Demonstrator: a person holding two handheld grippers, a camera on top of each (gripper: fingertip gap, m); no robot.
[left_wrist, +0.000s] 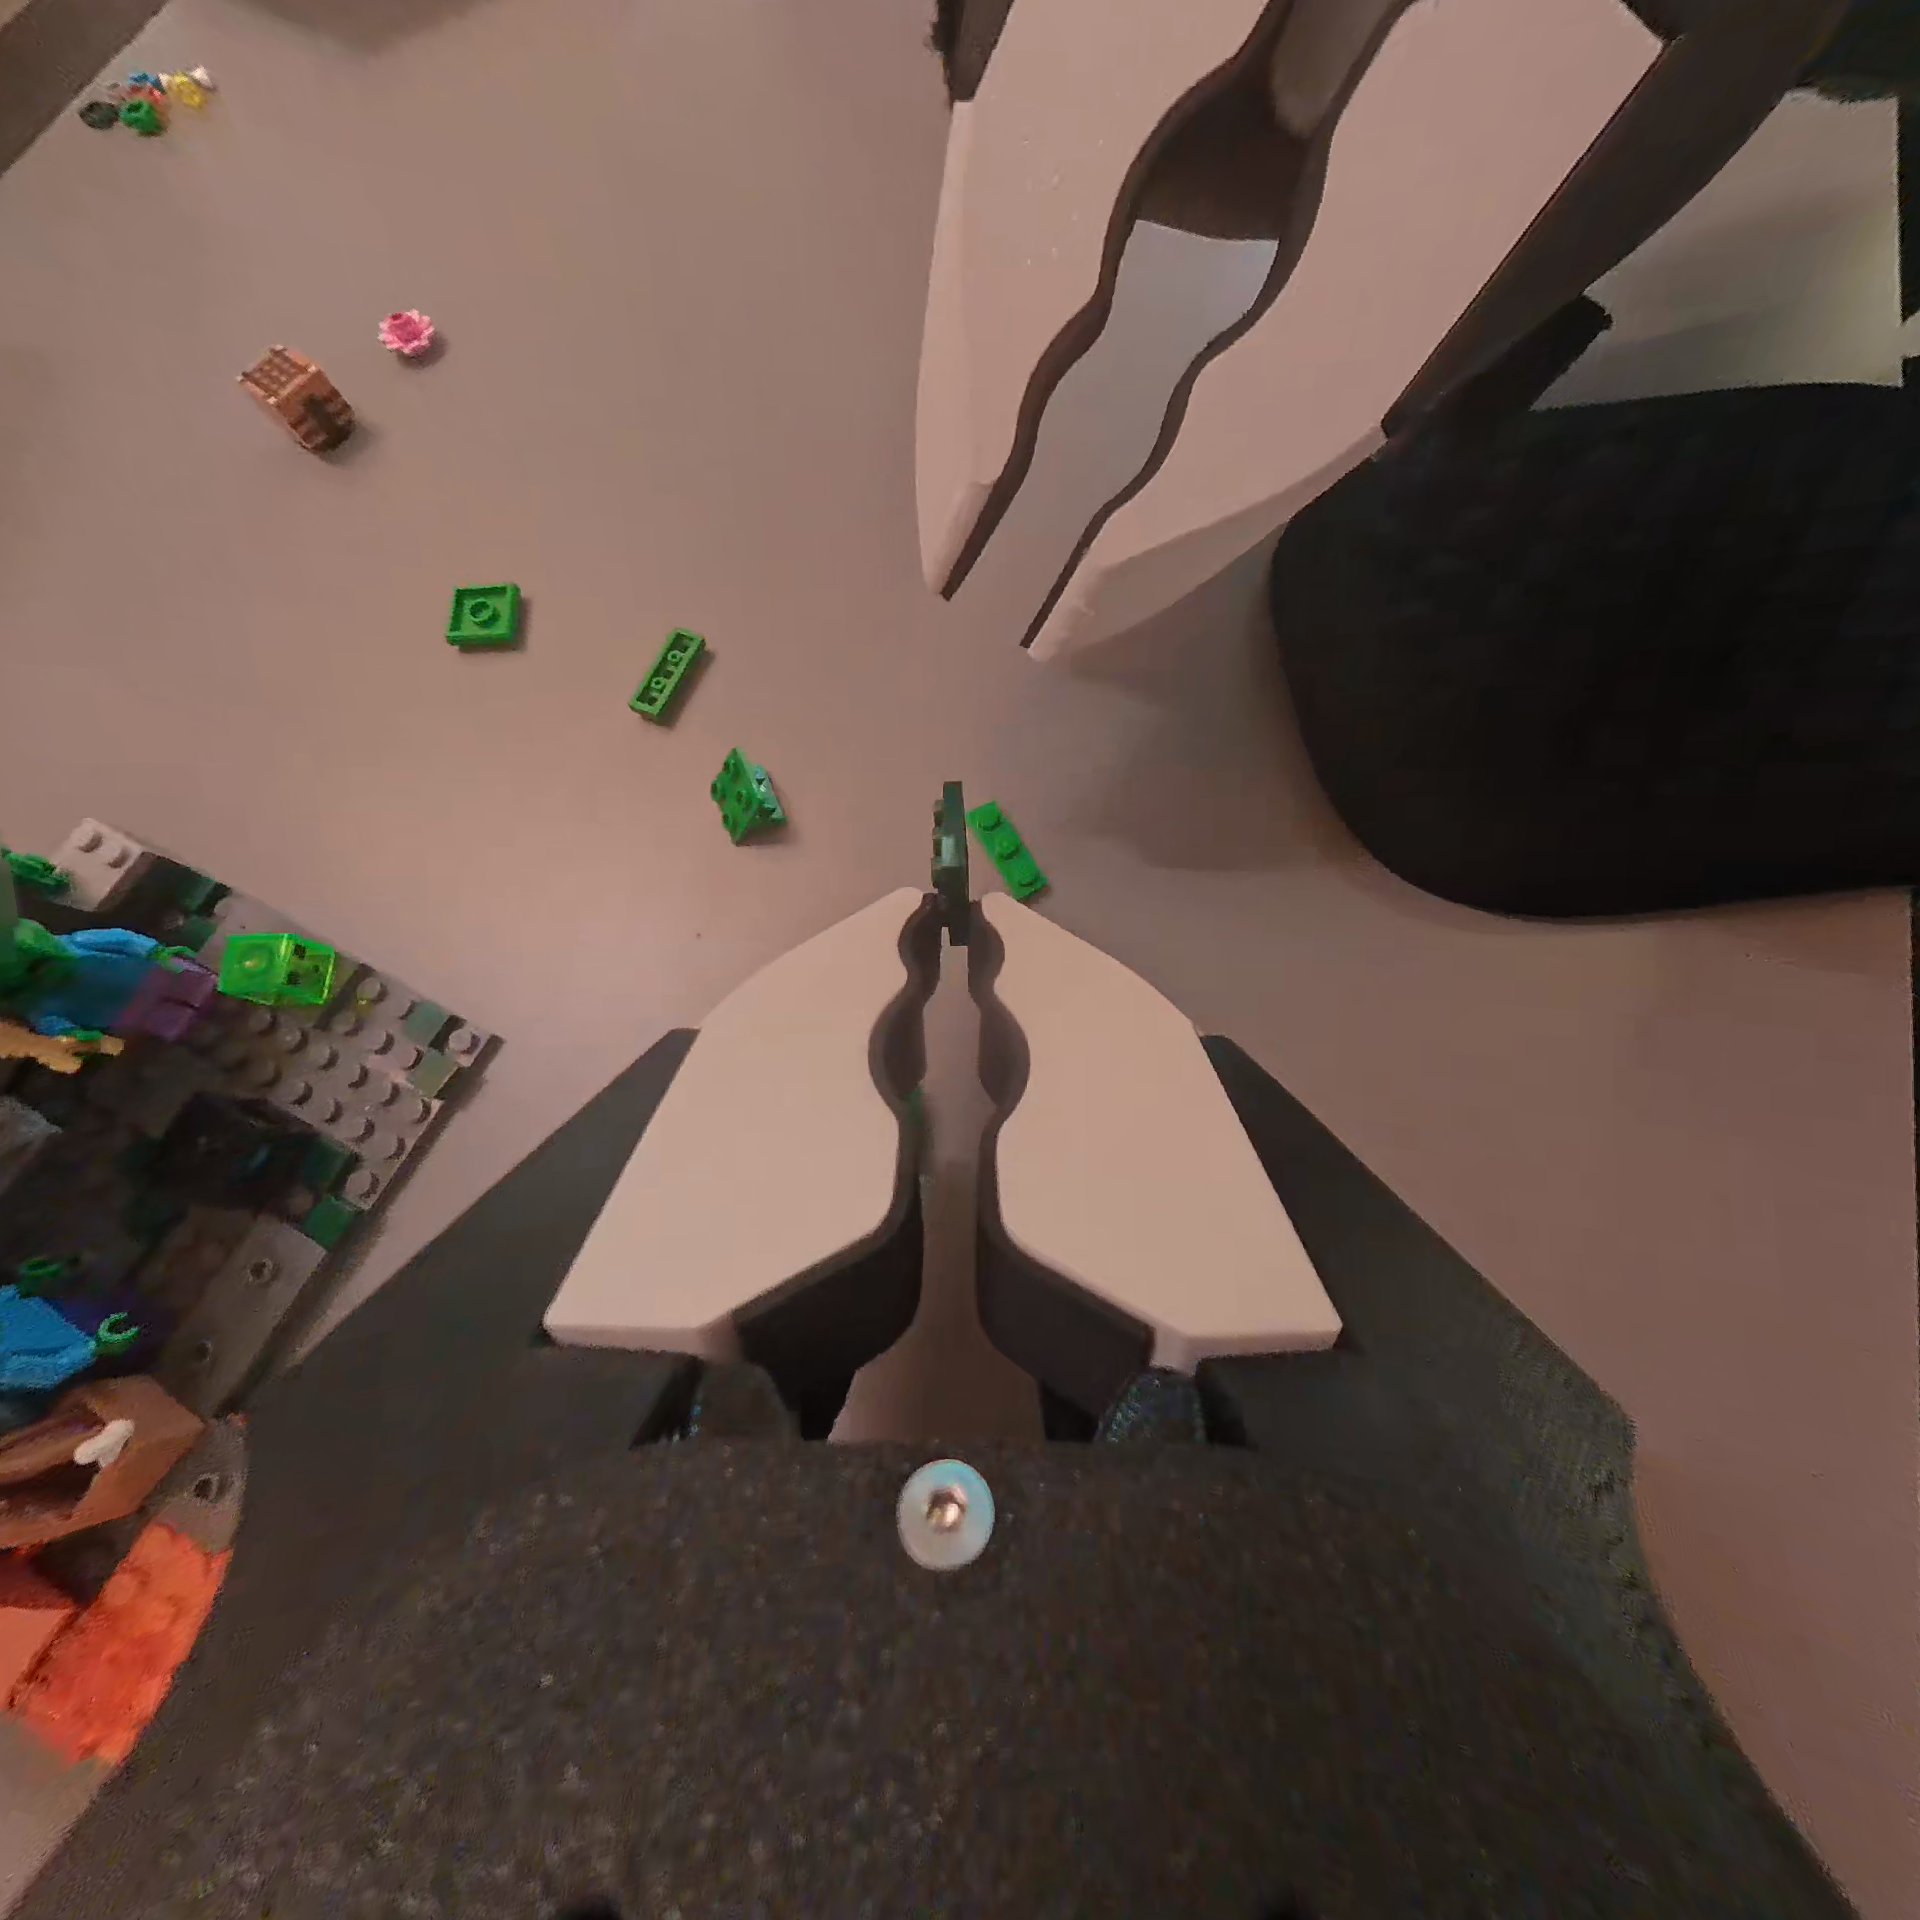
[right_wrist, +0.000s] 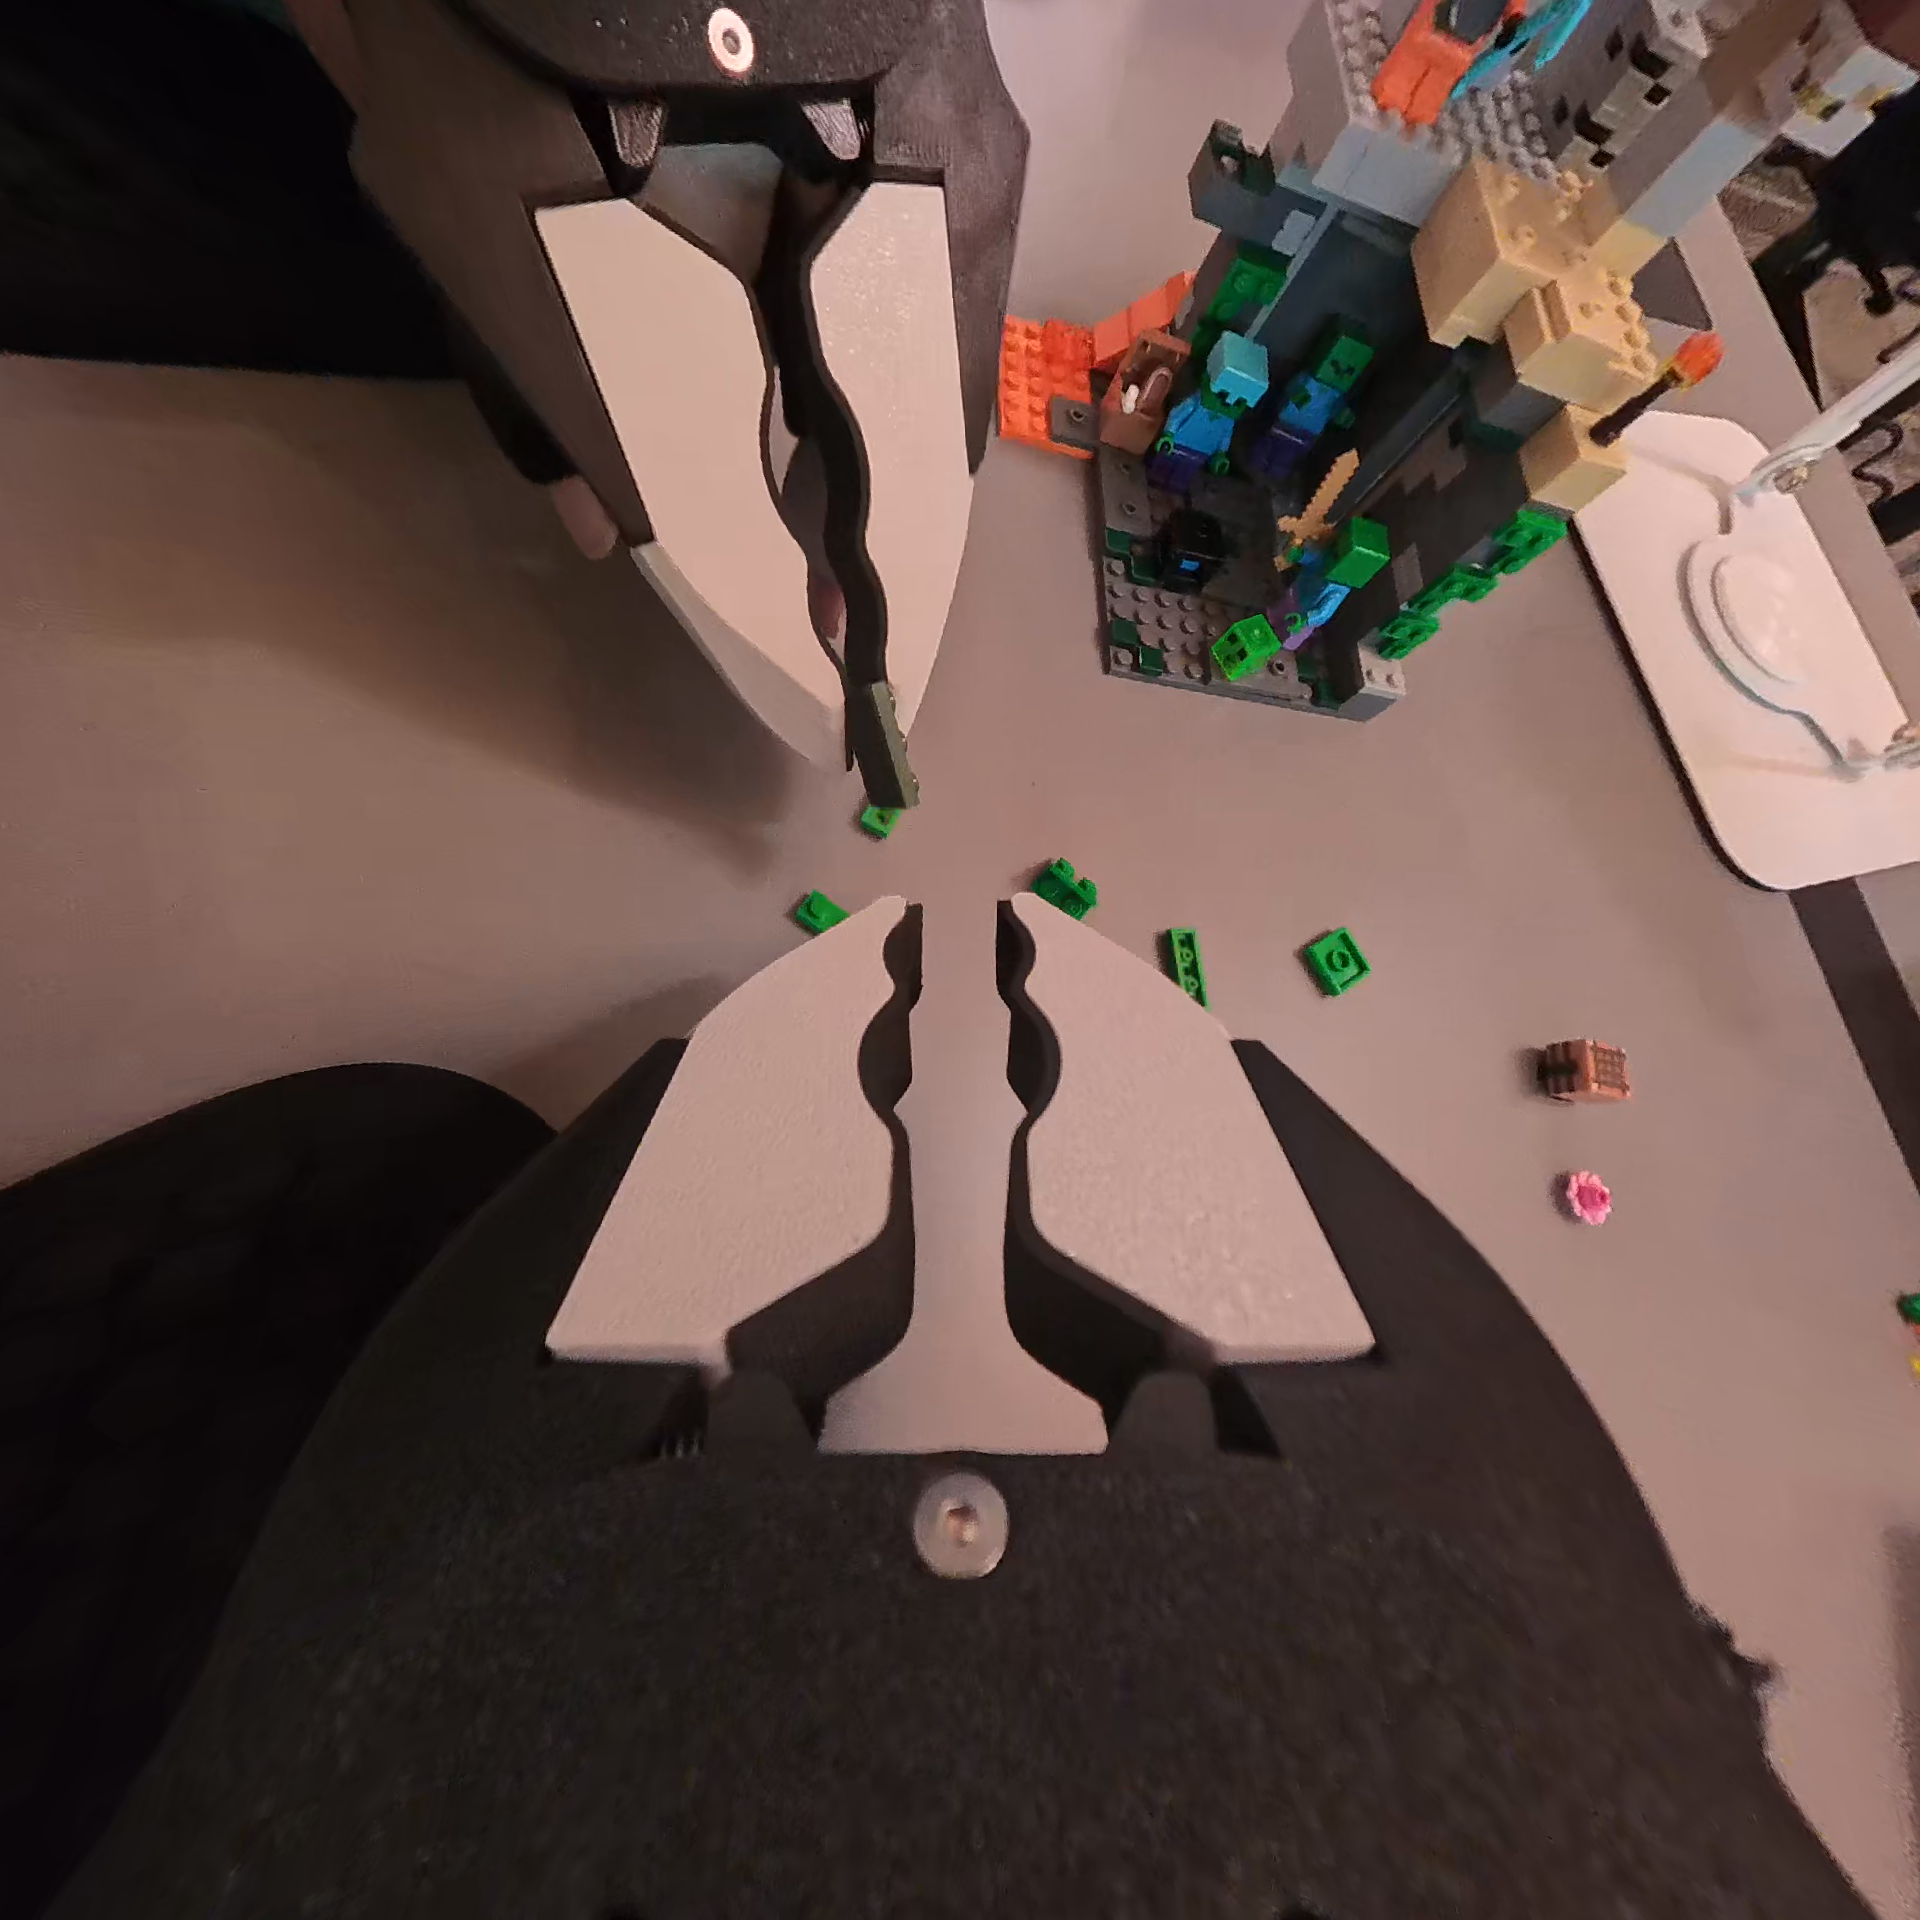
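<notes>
My left gripper (left_wrist: 951, 914) is shut on a small dark green brick plate (left_wrist: 951, 847), held edge-on and sticking out past the fingertips, just above the table. It also shows in the right wrist view (right_wrist: 883, 764), above a small bright green piece (right_wrist: 878, 819). A bright green plate (left_wrist: 1006, 850) lies just behind the held plate. My right gripper (right_wrist: 958, 914) is open by a narrow gap and empty, facing the left gripper (right_wrist: 878, 717) over the table. It shows at the top of the left wrist view (left_wrist: 987, 618). Green pieces (right_wrist: 821, 912) (right_wrist: 1065, 886) lie beside its tips.
More green plates (left_wrist: 666, 675) (left_wrist: 484, 617) (left_wrist: 748, 795), a brown block (left_wrist: 299, 398) and a pink flower piece (left_wrist: 408, 335) lie scattered on the grey table (left_wrist: 675, 312). A tall brick build (right_wrist: 1351, 416) stands on a studded base. A white board (right_wrist: 1683, 748) lies beyond it. A dark sleeve (left_wrist: 1610, 644) rests on the table. Some 5 centimeters of space lies between my two pairs of fingers. The tall brick build (right_wrist: 1351, 416) is about 20 centimeters from both grippers' fingertips.
</notes>
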